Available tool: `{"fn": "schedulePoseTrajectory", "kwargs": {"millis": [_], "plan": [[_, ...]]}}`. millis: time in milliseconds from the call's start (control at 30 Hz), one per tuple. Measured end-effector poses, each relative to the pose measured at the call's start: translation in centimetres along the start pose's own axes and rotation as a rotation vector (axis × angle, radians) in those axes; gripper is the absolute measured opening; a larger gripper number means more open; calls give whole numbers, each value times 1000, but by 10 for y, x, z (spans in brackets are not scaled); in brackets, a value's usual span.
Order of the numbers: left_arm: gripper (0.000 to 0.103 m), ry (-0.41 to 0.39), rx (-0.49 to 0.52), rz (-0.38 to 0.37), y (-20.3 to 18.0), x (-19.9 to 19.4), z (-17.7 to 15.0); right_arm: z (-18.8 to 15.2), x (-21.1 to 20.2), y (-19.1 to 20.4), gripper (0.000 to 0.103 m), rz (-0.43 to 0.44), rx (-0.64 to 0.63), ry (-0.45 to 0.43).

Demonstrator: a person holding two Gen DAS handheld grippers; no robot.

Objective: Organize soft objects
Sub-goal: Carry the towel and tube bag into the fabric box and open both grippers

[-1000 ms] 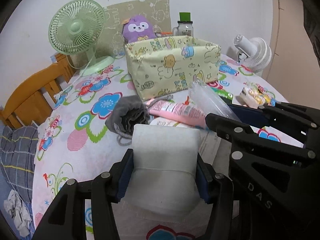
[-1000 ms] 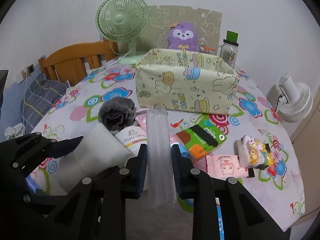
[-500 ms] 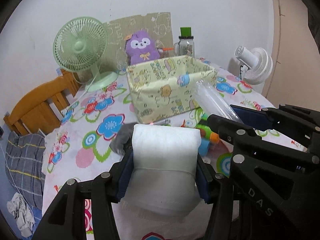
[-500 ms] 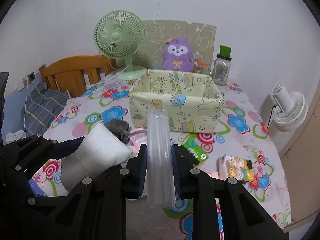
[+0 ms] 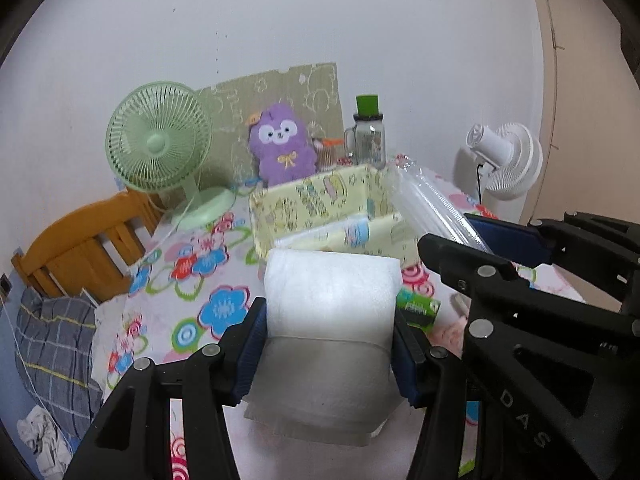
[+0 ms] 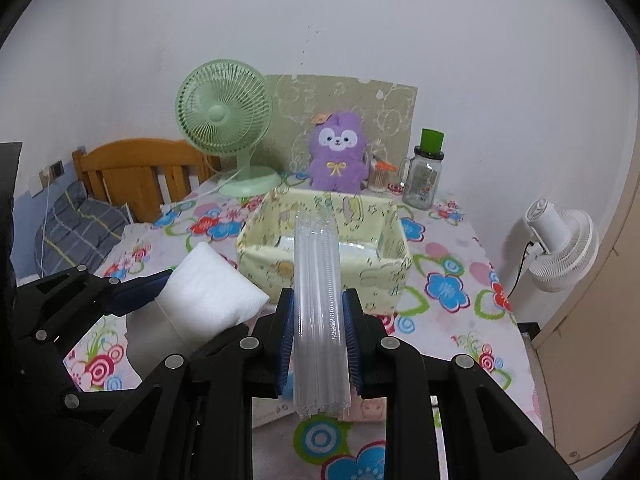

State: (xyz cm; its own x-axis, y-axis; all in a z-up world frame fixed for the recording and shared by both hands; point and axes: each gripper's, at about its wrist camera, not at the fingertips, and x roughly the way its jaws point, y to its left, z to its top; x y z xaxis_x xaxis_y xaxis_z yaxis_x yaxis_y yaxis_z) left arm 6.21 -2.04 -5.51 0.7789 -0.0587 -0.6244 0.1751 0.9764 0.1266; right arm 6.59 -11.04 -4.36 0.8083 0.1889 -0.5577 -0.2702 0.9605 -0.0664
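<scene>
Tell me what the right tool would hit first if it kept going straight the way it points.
Most likely the yellow fabric box. The right tool grips a clear plastic pack whose far end seems to reach over the box's near wall, so the pack would probably enter the box first; depth is uncertain.

White pack (image 5: 332,300), clear tube pack (image 6: 318,288), aloft.

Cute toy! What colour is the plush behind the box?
Purple, with a yellow bow: the plush toy shows best in the right wrist view.
</scene>
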Motion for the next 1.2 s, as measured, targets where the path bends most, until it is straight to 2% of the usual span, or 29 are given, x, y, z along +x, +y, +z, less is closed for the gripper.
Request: {"fn": "schedulePoseTrajectory", "kwargs": {"millis": [300,667,800,1100,1200], "plan": [[58,-21,13,33,-4,12,28,21,14,-18,26,-31,16,-18],[58,-28,22,37,-1,45,68,55,49,-39,26,-74,63,-15],[58,-26,3,39,4,55,83,69,65,-49,26,-54,109,-9],[58,-2,-27,19,15,96,107,89,105,-61,26,-71,127,8],[58,6,-20,41,19,113,113,93,122,-64,27,-77,137,15]]}}
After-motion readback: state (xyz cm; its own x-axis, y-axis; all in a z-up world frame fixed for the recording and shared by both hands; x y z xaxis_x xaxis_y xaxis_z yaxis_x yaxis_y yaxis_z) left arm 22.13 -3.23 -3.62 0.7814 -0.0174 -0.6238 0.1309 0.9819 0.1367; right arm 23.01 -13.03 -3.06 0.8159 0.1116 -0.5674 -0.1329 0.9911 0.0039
